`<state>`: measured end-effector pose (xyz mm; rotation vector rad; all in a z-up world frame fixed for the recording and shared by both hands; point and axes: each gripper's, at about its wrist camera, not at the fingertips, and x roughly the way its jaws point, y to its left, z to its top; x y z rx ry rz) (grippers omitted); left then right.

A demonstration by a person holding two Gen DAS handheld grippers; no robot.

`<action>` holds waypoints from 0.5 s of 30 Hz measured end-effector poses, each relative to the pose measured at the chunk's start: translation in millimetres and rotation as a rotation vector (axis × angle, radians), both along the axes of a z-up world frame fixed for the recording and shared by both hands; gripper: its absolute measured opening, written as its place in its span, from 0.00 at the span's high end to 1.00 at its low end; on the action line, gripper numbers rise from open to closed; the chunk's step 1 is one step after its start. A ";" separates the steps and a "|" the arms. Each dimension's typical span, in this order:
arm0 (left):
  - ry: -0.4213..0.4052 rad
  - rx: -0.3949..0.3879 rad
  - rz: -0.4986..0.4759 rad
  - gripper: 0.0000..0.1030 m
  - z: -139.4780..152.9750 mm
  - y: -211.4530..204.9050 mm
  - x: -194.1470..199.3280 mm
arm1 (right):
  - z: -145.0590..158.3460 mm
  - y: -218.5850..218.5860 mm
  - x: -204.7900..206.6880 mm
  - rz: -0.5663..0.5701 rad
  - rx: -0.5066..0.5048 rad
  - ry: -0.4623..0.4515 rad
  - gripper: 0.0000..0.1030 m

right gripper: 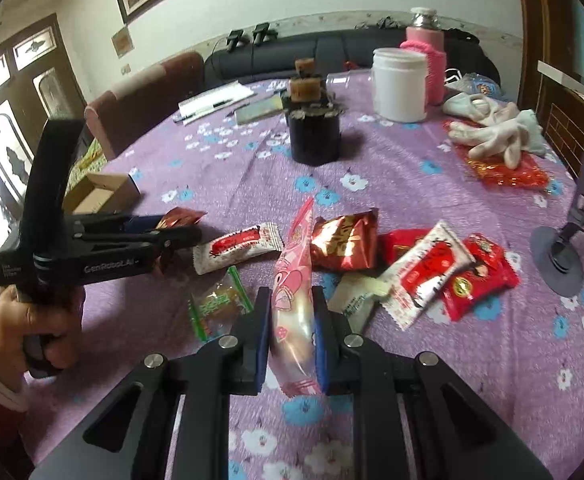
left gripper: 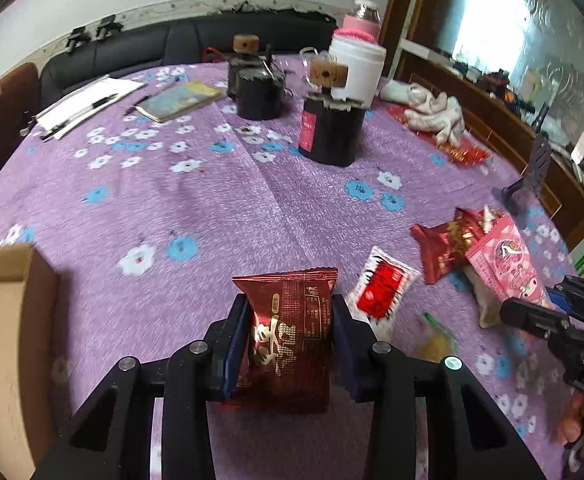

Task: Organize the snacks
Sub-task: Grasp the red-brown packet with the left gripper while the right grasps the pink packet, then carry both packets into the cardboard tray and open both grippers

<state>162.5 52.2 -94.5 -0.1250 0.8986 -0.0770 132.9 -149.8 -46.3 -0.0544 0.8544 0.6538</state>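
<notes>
My left gripper [left gripper: 288, 304] is shut on a dark red snack packet [left gripper: 292, 332], held upright above the purple flowered tablecloth [left gripper: 212, 208]. The right wrist view shows that gripper [right gripper: 180, 226] from the side with the packet's tip [right gripper: 180, 216] poking out. My right gripper [right gripper: 291, 296] is shut on a long pink snack packet [right gripper: 296, 264], which also shows in the left wrist view [left gripper: 500, 260]. Loose snacks lie beyond it: a white-and-red packet [right gripper: 238, 246], a red-gold packet [right gripper: 346, 242], a clear green-edged packet [right gripper: 220, 304] and small red packets [right gripper: 476, 276].
An open cardboard box [left gripper: 4, 320] stands at the table's left edge [right gripper: 100, 192]. Further back are dark jars [left gripper: 332, 128], a white canister [left gripper: 358, 72], white gloves [left gripper: 436, 114], a notebook [left gripper: 180, 100] and papers. A grey metal stand [right gripper: 572, 240] is at the right.
</notes>
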 end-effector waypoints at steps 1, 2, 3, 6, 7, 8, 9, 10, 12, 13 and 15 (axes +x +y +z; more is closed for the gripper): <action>-0.010 -0.009 0.002 0.60 3.2 1.3 -6.6 | 3.2 -3.1 -3.6 -0.004 0.008 -0.006 0.83; -0.025 -0.023 0.009 0.60 7.4 3.3 -14.7 | 6.2 -5.7 -7.5 -0.009 0.015 -0.012 0.83; -0.041 -0.037 0.014 0.60 12.1 5.6 -22.8 | 8.2 -7.1 -9.0 -0.011 0.019 -0.017 0.83; -0.089 -0.062 0.033 0.60 26.1 12.9 -48.3 | 15.8 -10.2 -19.2 -0.013 0.033 -0.032 0.83; -0.105 -0.073 0.046 0.60 31.5 16.5 -59.7 | 18.1 -10.8 -23.5 -0.012 0.043 -0.034 0.83; -0.114 -0.081 0.054 0.60 34.6 19.0 -66.4 | 20.3 -10.0 -28.2 -0.008 0.049 -0.039 0.83; -0.123 -0.086 0.067 0.60 38.5 21.8 -75.1 | 21.5 -7.8 -32.4 -0.002 0.048 -0.042 0.83; -0.133 -0.087 0.082 0.60 43.1 24.8 -84.6 | 22.5 -4.3 -35.8 0.006 0.047 -0.045 0.83; -0.146 -0.091 0.102 0.60 49.5 29.3 -100.1 | 23.6 2.7 -42.6 0.019 0.041 -0.051 0.83; -0.153 -0.088 0.121 0.60 53.1 32.4 -108.7 | 24.2 8.5 -46.5 0.028 0.031 -0.056 0.83; -0.163 -0.084 0.152 0.60 58.1 38.6 -122.3 | 26.0 22.2 -54.8 0.047 0.007 -0.070 0.83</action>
